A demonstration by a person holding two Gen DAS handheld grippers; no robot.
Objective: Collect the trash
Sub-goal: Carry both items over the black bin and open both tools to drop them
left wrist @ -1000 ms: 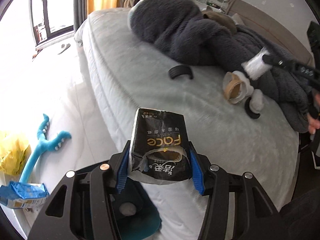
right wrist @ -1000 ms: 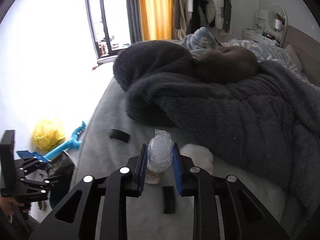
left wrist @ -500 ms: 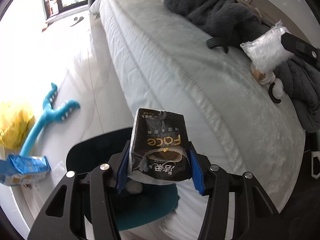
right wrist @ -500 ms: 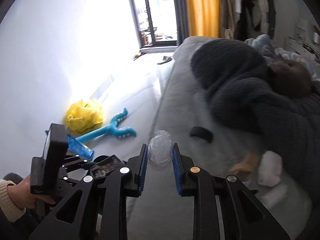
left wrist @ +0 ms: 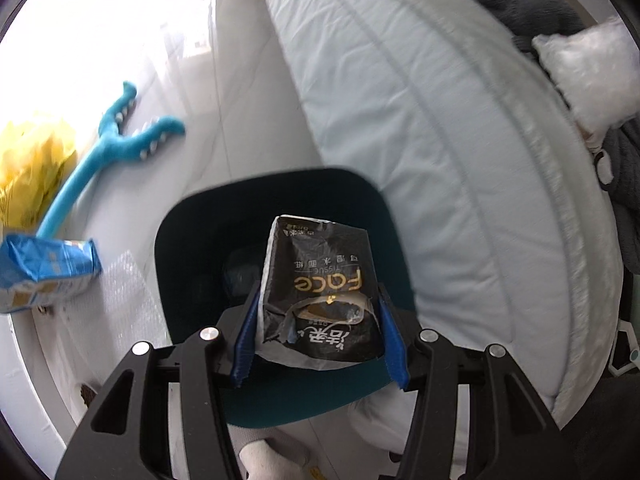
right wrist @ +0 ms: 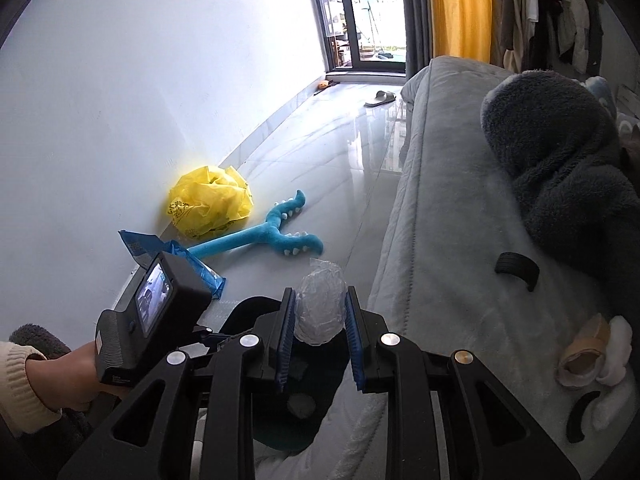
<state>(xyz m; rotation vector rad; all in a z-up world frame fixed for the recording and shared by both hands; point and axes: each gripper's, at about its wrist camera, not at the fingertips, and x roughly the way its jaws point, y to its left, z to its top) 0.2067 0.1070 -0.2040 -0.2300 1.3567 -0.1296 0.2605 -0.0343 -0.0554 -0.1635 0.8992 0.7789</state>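
Note:
My left gripper [left wrist: 320,320] is shut on a black tissue packet [left wrist: 320,292] and holds it right above the open teal trash bin [left wrist: 376,208] on the floor beside the bed. My right gripper [right wrist: 320,316] is shut on a crumpled clear plastic wrap [right wrist: 320,304], which also shows at the right edge of the left wrist view [left wrist: 592,76]. It hovers over the bed's edge, above the bin [right wrist: 248,308]. On the bed lie a tape roll core [right wrist: 584,348], white tissue [right wrist: 616,356] and black curved pieces [right wrist: 516,270].
On the floor by the wall lie a yellow plastic bag [right wrist: 210,200], a blue toy [right wrist: 272,236], a blue packet [left wrist: 44,272] and bubble wrap [left wrist: 124,292]. A dark fleece blanket [right wrist: 560,160] covers the grey bed [left wrist: 440,120]. The left device [right wrist: 152,316] is close by.
Both grippers swung from the bed toward the floor. The left one now holds the tissue packet over the bin, and the right one with the plastic wrap has come near the bin.

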